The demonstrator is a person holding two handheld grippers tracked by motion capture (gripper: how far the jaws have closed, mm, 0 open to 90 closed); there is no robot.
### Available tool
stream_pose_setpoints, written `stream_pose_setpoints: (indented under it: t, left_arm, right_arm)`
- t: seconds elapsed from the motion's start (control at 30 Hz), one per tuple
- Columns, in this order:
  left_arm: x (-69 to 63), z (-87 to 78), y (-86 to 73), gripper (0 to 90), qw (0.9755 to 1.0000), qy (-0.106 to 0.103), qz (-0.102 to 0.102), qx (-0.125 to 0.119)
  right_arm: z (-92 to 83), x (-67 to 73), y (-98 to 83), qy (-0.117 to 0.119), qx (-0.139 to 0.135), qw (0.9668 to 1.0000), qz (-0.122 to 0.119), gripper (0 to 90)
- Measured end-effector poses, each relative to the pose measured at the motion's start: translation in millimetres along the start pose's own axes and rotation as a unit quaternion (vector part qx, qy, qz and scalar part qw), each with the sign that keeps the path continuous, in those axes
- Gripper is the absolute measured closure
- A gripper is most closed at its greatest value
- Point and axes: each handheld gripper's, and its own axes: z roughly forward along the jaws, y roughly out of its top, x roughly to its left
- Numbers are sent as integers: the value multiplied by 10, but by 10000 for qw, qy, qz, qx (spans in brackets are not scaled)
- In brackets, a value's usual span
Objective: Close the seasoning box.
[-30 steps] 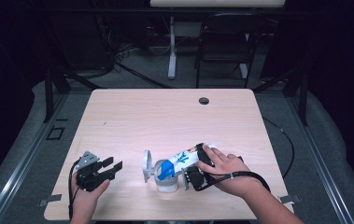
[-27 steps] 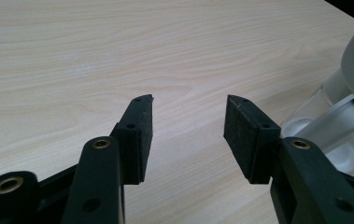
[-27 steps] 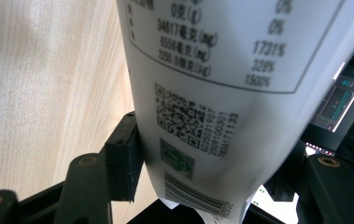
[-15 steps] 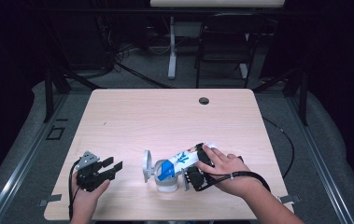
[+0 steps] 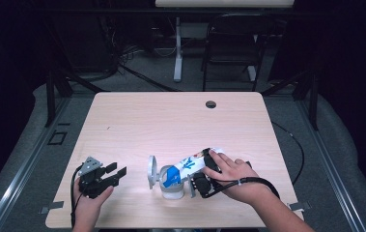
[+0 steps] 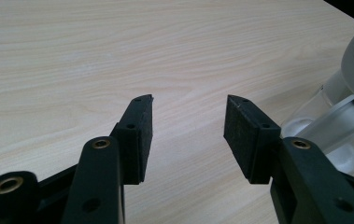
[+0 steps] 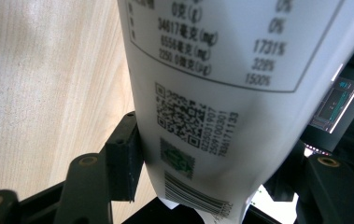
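Pouch tipped over an open jar

The right gripper clamps a white-and-blue printed pouch, its mouth hidden over the clear jar just ahead; the jar's lid stands open. The left gripper is released, the jar cut off beside it.

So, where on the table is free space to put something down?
The whole far half of the table up to the round hole is bare. The near edge is crowded: jar, white pouch, both hand-held grippers.
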Motion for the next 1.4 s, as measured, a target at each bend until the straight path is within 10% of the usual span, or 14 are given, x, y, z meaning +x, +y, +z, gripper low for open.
stream_pose_setpoints:
  t: [1.4]
  left_arm:
    - [0,6,-2,522,10000,6,-4,12]
  right_arm:
    - [9,-4,3,-55,-24,10000,-79,411]
